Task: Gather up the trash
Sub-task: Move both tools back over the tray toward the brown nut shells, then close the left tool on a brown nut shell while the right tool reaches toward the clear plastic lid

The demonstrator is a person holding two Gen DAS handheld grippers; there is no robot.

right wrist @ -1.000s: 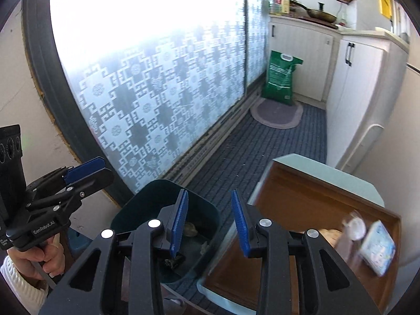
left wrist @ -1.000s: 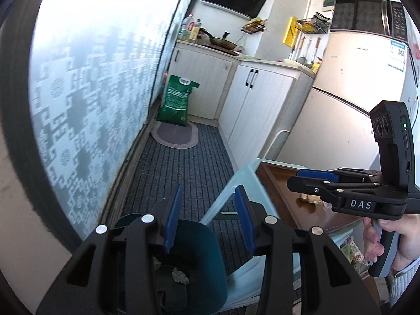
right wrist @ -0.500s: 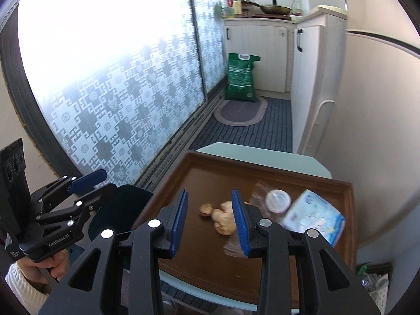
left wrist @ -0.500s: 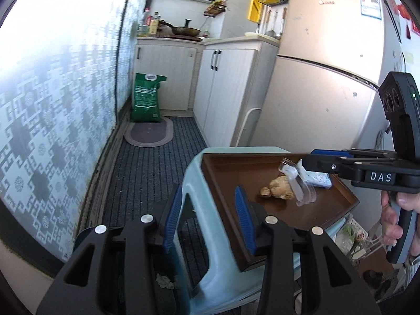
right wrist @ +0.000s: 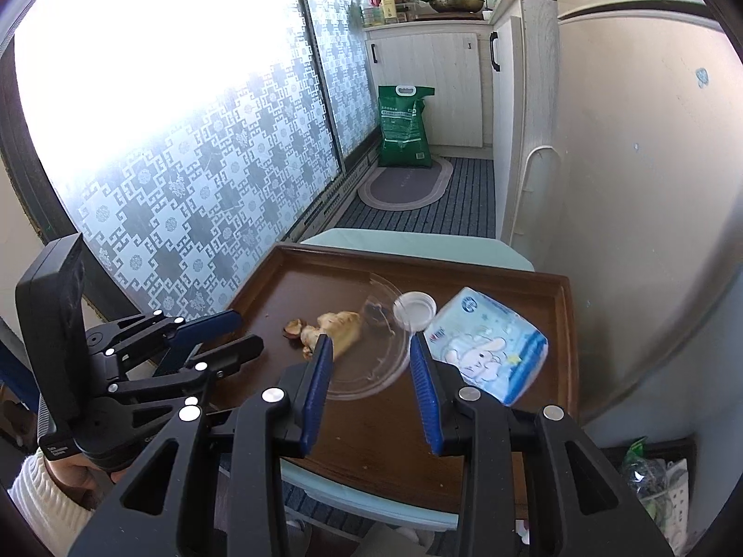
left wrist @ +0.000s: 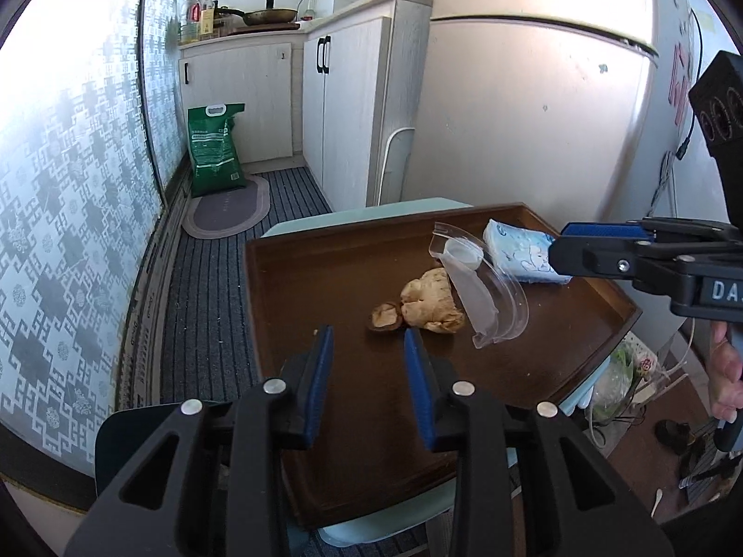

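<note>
A brown tray (left wrist: pixel 297 288) (right wrist: pixel 511 417) lies on a pale green stool. On it are a small mushroom piece (left wrist: pixel 384 314) (right wrist: pixel 293 326), a tan ginger lump (left wrist: pixel 432 299) (right wrist: pixel 339 325), a clear plastic lid (left wrist: pixel 483 288) (right wrist: pixel 371 362) and a blue tissue pack (left wrist: pixel 520 250) (right wrist: pixel 487 352). My left gripper (left wrist: pixel 368 341) (right wrist: pixel 232 329) is open and empty, just short of the mushroom. My right gripper (right wrist: pixel 369 348) (left wrist: pixel 562 250) is open and empty, over the plastic lid. A dark bin's rim (left wrist: pixel 134 436) shows at lower left.
A frosted patterned window wall (left wrist: pixel 69 185) runs along the left. White cabinets (left wrist: pixel 343 106) and a fridge (left wrist: pixel 534 116) stand to the right. A green bag (left wrist: pixel 214 148) and an oval mat (left wrist: pixel 227 204) lie on the striped floor (left wrist: pixel 204 306) beyond.
Both grippers swung from over the bin to the tray and came closer to the trash on it. Both stayed open and empty.
</note>
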